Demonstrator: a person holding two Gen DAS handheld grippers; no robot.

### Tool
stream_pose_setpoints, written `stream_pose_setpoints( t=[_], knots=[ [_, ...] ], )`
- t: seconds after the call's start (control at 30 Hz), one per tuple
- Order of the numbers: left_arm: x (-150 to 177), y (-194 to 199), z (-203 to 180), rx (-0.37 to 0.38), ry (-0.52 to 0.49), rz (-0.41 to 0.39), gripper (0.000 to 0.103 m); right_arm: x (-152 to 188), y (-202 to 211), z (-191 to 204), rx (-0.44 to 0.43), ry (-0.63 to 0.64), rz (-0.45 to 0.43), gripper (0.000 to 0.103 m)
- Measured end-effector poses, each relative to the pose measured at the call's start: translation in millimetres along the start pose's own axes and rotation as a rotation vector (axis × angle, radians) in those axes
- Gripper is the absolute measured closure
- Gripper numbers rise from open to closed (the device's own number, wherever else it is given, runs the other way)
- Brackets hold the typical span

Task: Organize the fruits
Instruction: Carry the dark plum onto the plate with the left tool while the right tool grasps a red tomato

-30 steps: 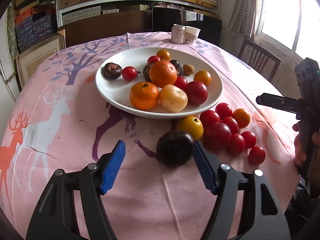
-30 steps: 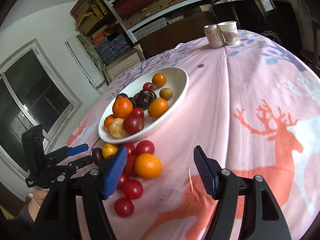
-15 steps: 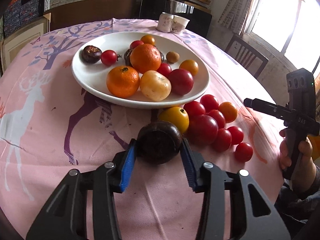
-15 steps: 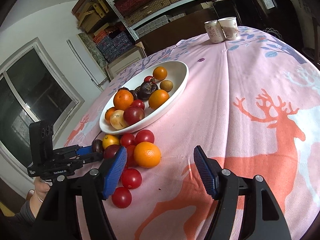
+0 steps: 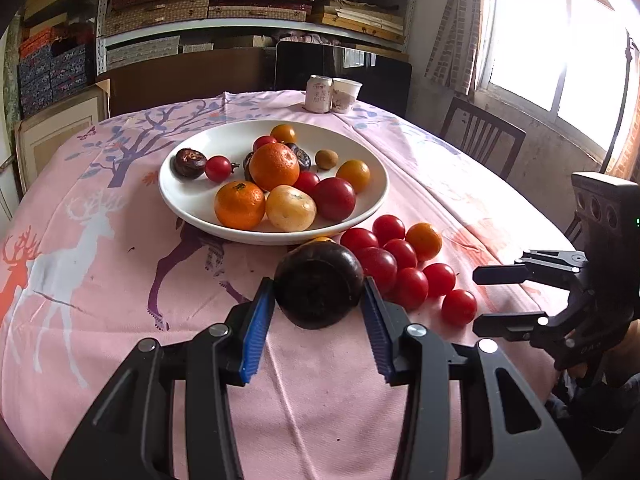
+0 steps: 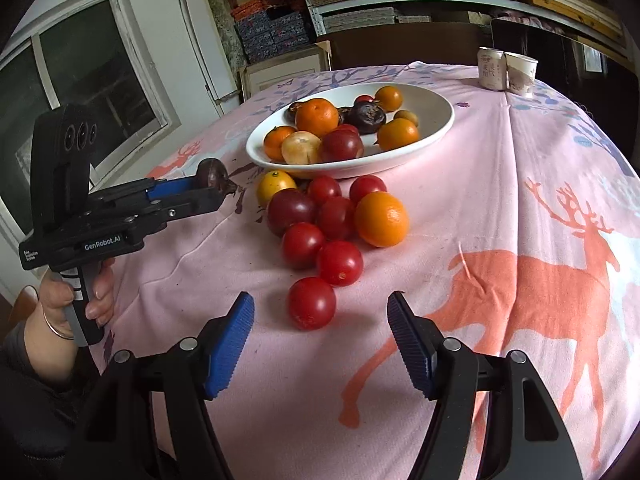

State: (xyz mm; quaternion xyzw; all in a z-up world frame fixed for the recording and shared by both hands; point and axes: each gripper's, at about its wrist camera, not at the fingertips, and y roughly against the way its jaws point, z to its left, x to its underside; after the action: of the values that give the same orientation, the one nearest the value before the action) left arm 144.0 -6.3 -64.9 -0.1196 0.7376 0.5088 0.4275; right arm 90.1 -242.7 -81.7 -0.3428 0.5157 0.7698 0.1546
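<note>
The left gripper (image 5: 319, 302) clamps a dark purple mangosteen (image 5: 319, 285), raised just off the pink tablecloth (image 5: 100, 280) at six o'clock of the white plate (image 5: 192, 196) of fruit. The right gripper (image 6: 320, 320), jaws apart and empty after closing slightly, hovers at six o'clock of a red cherry tomato (image 6: 311, 303) on the near edge of the loose fruit pile.

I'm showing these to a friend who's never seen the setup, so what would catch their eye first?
Probably the dark round fruit clamped between the left gripper's blue jaws, near the table's front edge. Behind it sits a white plate heaped with oranges and tomatoes, with a cluster of red tomatoes loose on the pink deer-print cloth beside it.
</note>
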Motion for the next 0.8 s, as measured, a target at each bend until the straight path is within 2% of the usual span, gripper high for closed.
stream_pose_setpoints(
  t=[0.03, 0.1, 0.13, 0.17, 0.2, 0.37, 0.53, 0.7, 0.8],
  knots=[
    [0.1, -0.6, 1.6, 0.000, 0.008, 0.003, 0.060, -1.4, -2.9, 3.2, 0.011, 0.010, 0.007, 0.039],
    [0.3, -0.4, 2.5, -0.003, 0.013, 0.002, 0.060, -4.6, -13.4, 4.4, 0.017, 0.002, 0.051, 0.051],
    [0.3, -0.1, 2.2, -0.003, 0.011, 0.000, 0.060, -4.8, -17.9, 4.6, 0.015, -0.006, 0.069, 0.052],
    [0.6, 0.5, 1.7, -0.005, 0.011, -0.003, 0.060, -5.1, -18.6, 6.4, 0.024, 0.003, 0.064, 0.058],
    [0.7, 0.8, 2.1, -0.005, 0.012, -0.005, 0.060, -5.8, -19.0, 9.3, 0.025, 0.016, 0.067, 0.076],
    [1.0, 1.7, 3.1, -0.002, 0.018, -0.010, 0.060, -1.5, -14.5, 11.5, 0.021, 0.029, 0.056, 0.076],
    [2.2, 9.3, 3.8, 0.000, 0.019, -0.043, 0.060, -4.5, 0.6, 2.0, -0.024, -0.022, 0.024, 0.076],
    [-3.9, 13.7, 7.9, 0.027, 0.043, -0.053, 0.060, -26.9, 15.9, -8.5, -0.025, -0.038, -0.040, 0.076],
    [-18.1, 10.5, 13.6, 0.007, 0.052, -0.059, 0.060, -51.9, 18.7, -18.9, -0.028, -0.053, -0.068, 0.076]
  ],
)
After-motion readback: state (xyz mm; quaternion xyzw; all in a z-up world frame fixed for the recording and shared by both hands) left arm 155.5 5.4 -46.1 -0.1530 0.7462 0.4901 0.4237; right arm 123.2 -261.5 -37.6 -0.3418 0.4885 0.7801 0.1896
